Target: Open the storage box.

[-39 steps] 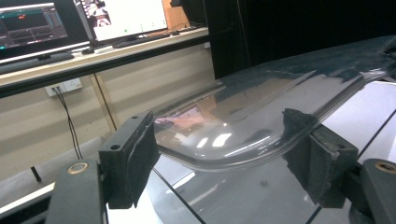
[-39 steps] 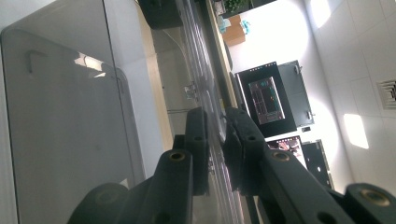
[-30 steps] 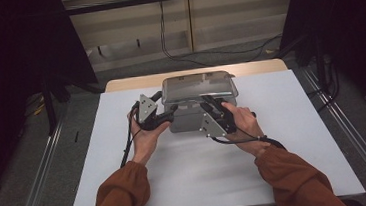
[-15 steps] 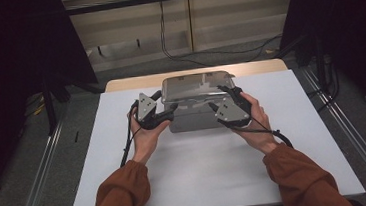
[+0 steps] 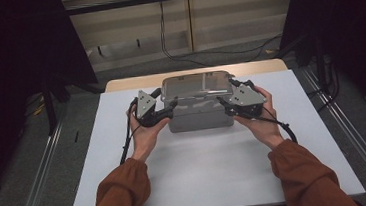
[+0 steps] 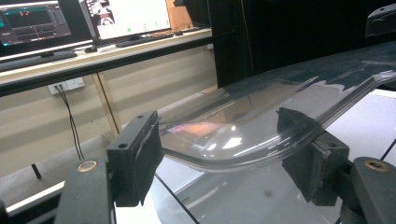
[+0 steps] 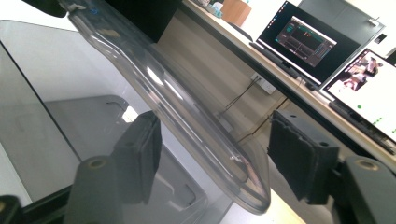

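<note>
A grey see-through plastic box (image 5: 200,117) stands at the far middle of the white table, under a clear lid (image 5: 197,83). My left gripper (image 5: 169,109) is at the box's left end. In the left gripper view (image 6: 219,140) both pads touch the lid's rounded corner (image 6: 261,116), so it is shut on it. My right gripper (image 5: 224,104) is at the right end and its jaws have just been opening. In the right gripper view (image 7: 215,149) the lid's rim (image 7: 154,88) runs between the jaws, clear of the right pad (image 7: 303,158).
The white table top (image 5: 217,170) reaches from the box to the near edge. Metal rails (image 5: 41,170) run along the floor on both sides. A bench with lit monitors (image 6: 121,18) stands beyond the table, with cables hanging down its front.
My right hand has moved from the middle of the box's front to its right end, and its jaws have opened. The left hand and the box have stayed put.
</note>
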A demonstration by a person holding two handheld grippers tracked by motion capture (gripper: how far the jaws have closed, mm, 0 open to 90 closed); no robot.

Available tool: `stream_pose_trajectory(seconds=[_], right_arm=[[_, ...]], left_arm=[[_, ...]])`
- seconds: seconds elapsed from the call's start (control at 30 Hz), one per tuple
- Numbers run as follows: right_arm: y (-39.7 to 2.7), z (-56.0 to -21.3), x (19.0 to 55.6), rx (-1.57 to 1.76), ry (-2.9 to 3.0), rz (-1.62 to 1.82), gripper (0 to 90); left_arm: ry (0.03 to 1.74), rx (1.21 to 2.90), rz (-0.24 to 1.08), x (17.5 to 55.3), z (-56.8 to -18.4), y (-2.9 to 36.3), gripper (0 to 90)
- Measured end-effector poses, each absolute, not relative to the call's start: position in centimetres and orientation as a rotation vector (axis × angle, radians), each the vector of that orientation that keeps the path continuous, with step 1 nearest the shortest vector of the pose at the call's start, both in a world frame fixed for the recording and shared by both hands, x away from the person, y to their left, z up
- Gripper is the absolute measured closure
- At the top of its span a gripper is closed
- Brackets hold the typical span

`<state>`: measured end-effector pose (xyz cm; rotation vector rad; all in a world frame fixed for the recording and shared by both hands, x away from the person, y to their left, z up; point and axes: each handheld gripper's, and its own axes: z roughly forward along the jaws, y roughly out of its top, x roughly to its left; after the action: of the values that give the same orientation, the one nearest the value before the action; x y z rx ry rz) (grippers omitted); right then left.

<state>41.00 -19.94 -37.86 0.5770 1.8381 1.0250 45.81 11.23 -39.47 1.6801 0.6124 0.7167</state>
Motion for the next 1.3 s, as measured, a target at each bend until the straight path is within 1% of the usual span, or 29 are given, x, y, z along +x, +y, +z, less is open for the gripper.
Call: stream_pose_trajectory(seconds=[0.17,0.47,0.73,0.97,1.3], right_arm=[[-20.7,-37.9,41.6,0.606,1.841,1.071,39.8],[-21.5,-37.9,42.2,0.653,1.819,1.123,44.0],[-21.8,-37.8,42.3,0.65,1.809,1.145,52.3],[-22.3,-37.7,42.6,0.657,1.799,1.167,56.6],[-22.5,-37.5,42.9,0.662,1.771,1.216,60.6]], left_arm=[[0.611,1.666,0.715,45.9,-39.2,11.2,32.1],[0.633,1.652,0.694,46.2,-39.1,11.3,33.0],[0.616,1.657,0.707,46.3,-38.6,11.5,36.0],[0.606,1.653,0.719,46.7,-38.3,11.3,37.8],[0.616,1.643,0.709,47.2,-37.9,11.4,35.6]])
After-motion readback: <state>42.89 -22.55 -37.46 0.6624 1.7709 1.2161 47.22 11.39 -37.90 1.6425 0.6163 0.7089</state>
